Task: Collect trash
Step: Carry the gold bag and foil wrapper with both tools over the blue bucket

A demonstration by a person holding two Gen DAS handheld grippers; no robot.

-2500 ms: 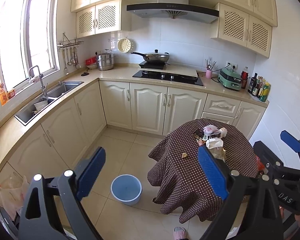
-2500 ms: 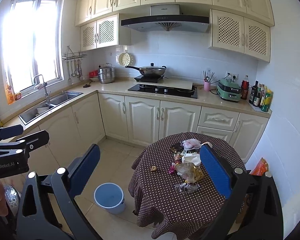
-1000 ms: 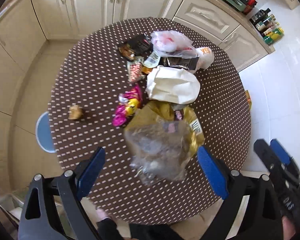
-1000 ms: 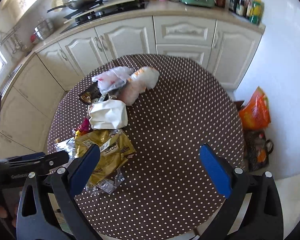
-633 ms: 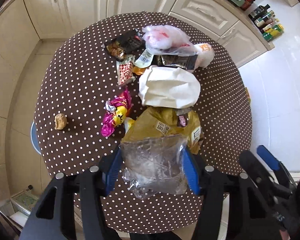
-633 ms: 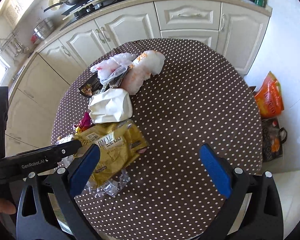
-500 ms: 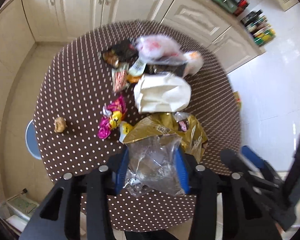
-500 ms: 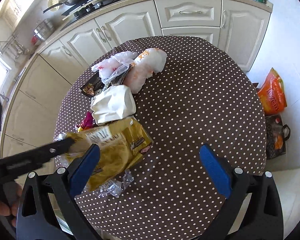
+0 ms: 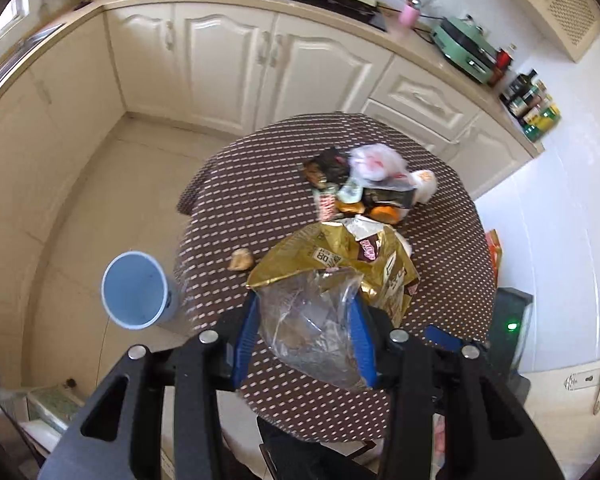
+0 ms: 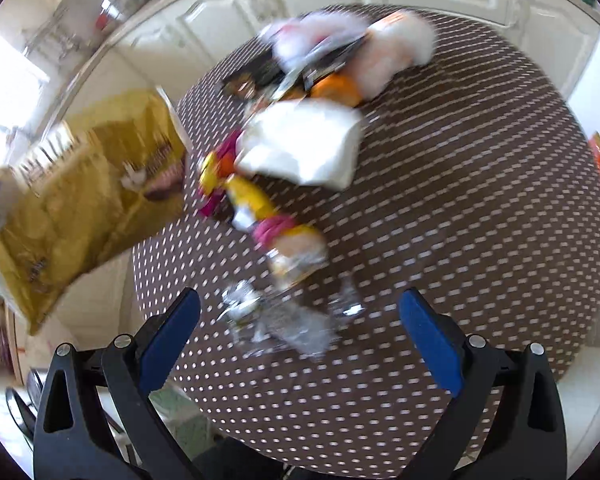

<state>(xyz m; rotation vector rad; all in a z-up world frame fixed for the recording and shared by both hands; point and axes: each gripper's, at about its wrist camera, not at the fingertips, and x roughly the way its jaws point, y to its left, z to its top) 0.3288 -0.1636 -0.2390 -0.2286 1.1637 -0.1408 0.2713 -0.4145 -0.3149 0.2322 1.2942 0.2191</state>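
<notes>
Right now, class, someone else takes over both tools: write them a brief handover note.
Left tool: shut on the clear plastic bag, with the gold snack bag lifted along with it, above the table.
Right tool: open, holding nothing, above crumpled clear wrap.
Blue bin: on the floor beside the table, nothing visible inside.
Left: bin this load, then the white bag, pink wrappers and far pile.

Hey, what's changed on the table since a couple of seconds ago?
The left hand-held gripper closed on the clear plastic bag and lifted it, with the gold snack bag, off the table. The right hand-held gripper, open, dropped toward the clear wrapper. The white bag, other litter and blue bin stayed put.
</notes>
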